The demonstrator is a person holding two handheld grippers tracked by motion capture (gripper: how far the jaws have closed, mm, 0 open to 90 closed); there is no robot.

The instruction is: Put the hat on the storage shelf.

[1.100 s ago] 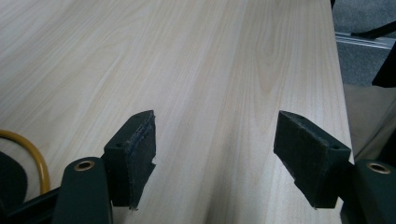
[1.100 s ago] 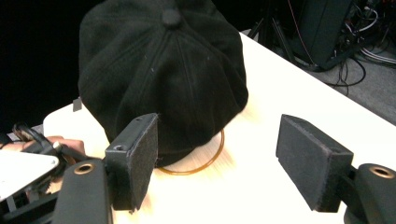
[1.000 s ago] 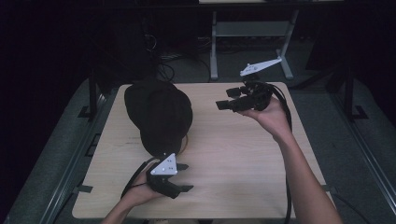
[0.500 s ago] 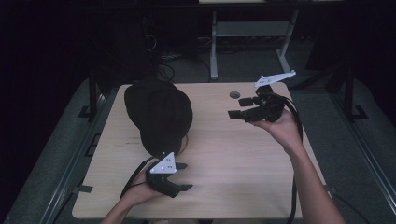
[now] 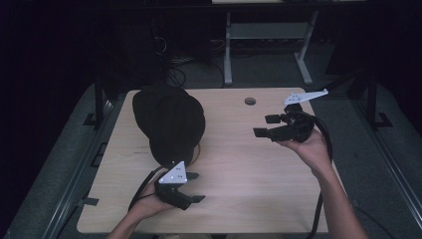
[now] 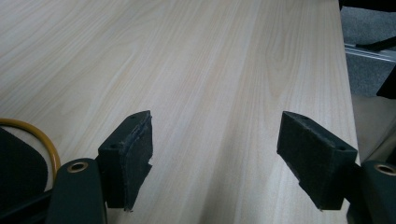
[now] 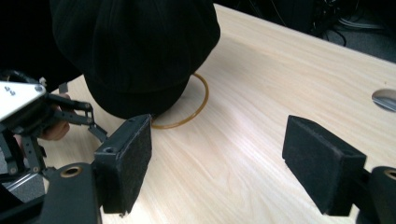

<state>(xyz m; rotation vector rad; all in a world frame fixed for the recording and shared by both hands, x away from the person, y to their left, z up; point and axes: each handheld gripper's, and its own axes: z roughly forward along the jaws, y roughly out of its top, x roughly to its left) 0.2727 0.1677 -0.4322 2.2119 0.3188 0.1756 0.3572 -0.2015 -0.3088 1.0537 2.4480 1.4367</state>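
Observation:
A black cap (image 5: 169, 122) lies on the left half of the wooden table (image 5: 234, 199), and a thin yellow ring (image 5: 197, 152) peeks out from under its near edge. My left gripper (image 5: 196, 186) rests low near the front edge, just in front of the cap, open with nothing between its fingers. In the left gripper view (image 6: 215, 135) the ring (image 6: 44, 137) curves at the far left. My right gripper (image 5: 263, 125) hovers over the right side, open and turned toward the cap. The right gripper view (image 7: 217, 140) faces the cap (image 7: 135, 46), the ring (image 7: 198, 105) and the left gripper (image 7: 70, 116).
A round cable hole (image 5: 250, 101) sits near the table's far edge. Behind the table stands a metal frame (image 5: 228, 55) with cables on the floor. The table's right edge (image 6: 348, 88) runs close past my left gripper's right jaw.
My right gripper has drifted right and toward the near side, away from the table's back edge, staying open. The left gripper and the cap have not moved.

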